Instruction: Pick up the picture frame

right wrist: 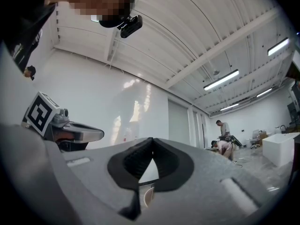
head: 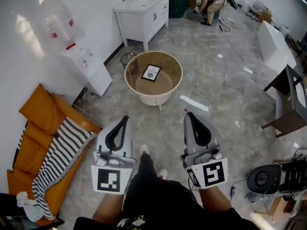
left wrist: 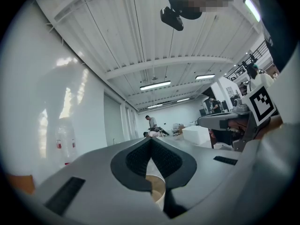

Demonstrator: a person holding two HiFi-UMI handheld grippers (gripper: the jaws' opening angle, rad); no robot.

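A small black picture frame (head: 151, 73) with a white print lies flat inside a round beige tub (head: 131, 79) on the floor ahead. My left gripper (head: 125, 119) and right gripper (head: 189, 115) are held side by side in front of me, well short of the tub, both pointing toward it. Each is shut with nothing between its jaws. In the left gripper view the jaw tips (left wrist: 151, 140) meet, and a bit of the tub (left wrist: 155, 190) shows below them. The right gripper view shows its tips (right wrist: 151, 140) touching too.
An orange cushion (head: 41, 128) with a striped cloth (head: 60, 155) lies at left. A white water dispenser (head: 86, 66) and a white sink cabinet (head: 143, 14) stand by the wall. A dark table (head: 288, 102) is at right. People (head: 209, 1) work far back.
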